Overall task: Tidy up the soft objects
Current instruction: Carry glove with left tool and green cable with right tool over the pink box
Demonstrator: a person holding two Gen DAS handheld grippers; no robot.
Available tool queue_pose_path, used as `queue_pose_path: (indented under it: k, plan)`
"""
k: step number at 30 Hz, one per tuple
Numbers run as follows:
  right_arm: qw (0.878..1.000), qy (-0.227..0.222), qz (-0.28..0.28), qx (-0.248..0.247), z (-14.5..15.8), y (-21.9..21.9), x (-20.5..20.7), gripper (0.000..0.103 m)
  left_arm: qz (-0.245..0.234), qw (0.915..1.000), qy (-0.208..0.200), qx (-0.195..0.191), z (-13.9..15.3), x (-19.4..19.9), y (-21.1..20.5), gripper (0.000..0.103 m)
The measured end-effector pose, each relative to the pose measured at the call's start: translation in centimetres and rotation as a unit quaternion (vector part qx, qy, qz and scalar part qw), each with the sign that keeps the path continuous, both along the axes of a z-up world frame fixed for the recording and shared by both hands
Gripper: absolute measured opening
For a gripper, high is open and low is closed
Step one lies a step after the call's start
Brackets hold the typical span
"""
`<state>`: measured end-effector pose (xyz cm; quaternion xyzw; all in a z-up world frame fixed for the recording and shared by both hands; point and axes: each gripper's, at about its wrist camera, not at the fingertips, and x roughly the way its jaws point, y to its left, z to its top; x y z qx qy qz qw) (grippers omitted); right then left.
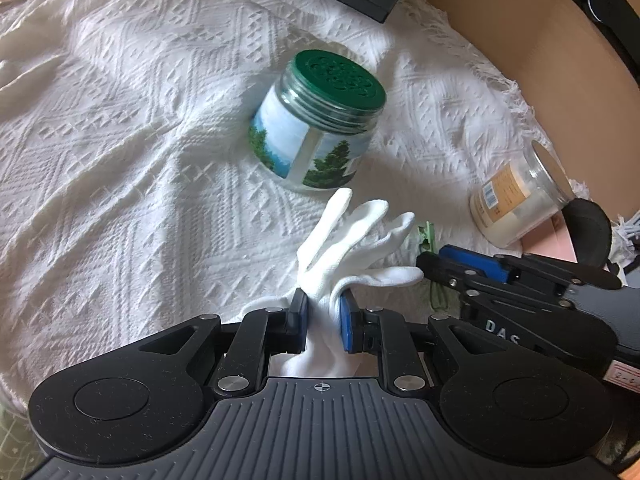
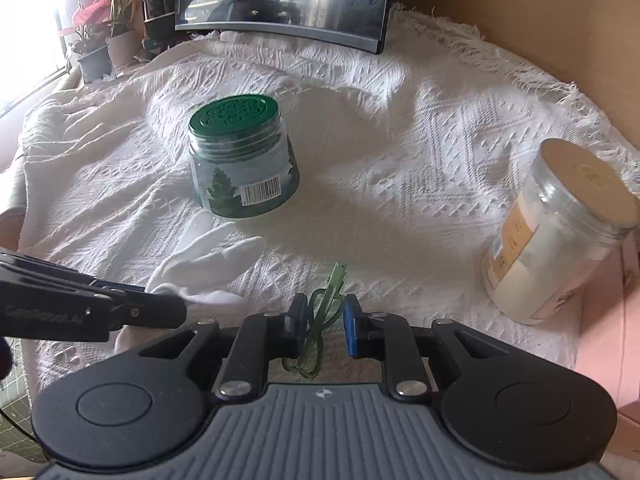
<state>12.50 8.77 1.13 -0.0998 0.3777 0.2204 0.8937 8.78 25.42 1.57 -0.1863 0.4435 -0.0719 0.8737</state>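
A white glove [image 1: 352,240] sticks up from my left gripper [image 1: 323,304], which is shut on its cuff end; the glove's fingers fan out above the blue pads. In the right wrist view the same glove [image 2: 208,256] rests on the blanket, with the left gripper [image 2: 180,306] at its near end. My right gripper [image 2: 324,320] is shut on a green translucent plastic clip [image 2: 320,320] that stands between its pads. From the left wrist view, the right gripper [image 1: 424,266] sits just right of the glove, with the clip [image 1: 428,236] partly hidden behind it.
A white textured blanket [image 1: 120,120] covers the surface. A green-lidded jar [image 2: 244,160] stands in the middle and a pale candle jar [image 2: 560,232] to the right. A monitor [image 2: 280,0] and potted plants [image 2: 104,40] line the back; a cardboard wall [image 2: 520,20] runs along the right.
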Motion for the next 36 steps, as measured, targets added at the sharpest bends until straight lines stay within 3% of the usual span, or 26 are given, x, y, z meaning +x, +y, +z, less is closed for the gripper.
queue_pose_path:
  k: [5, 8, 15, 21, 28, 36]
  plan:
    - [1.000, -0.013, -0.005, 0.016, 2.1, -1.2, -0.5, 0.019, -0.028, 0.9990, -0.033, -0.007, 1.7, 0.0, -1.2, 0.019]
    - [0.999, -0.033, -0.006, 0.031, 4.4, -2.1, -0.9, 0.019, -0.037, 0.9963, -0.076, -0.010, 4.4, 0.0, -1.9, 0.019]
    - [0.990, -0.115, -0.022, 0.072, 12.4, -5.2, -2.0, 0.019, -0.046, 0.9805, -0.191, 0.006, 13.0, 1.9, -3.5, 0.019]
    - [0.975, -0.193, -0.059, 0.093, 19.0, -9.7, -4.0, 0.019, -0.066, 0.9675, -0.244, 0.007, 18.2, 4.7, -6.4, 0.019]
    - [0.952, -0.250, -0.156, 0.084, 22.5, -17.6, -6.3, 0.019, -0.150, 0.9580, -0.241, -0.037, 19.9, 7.5, -14.2, 0.019]
    - [0.928, -0.242, -0.270, 0.086, 21.0, -26.0, -6.8, 0.019, -0.259, 0.9495, -0.163, -0.070, 16.0, 9.5, -25.3, 0.019]
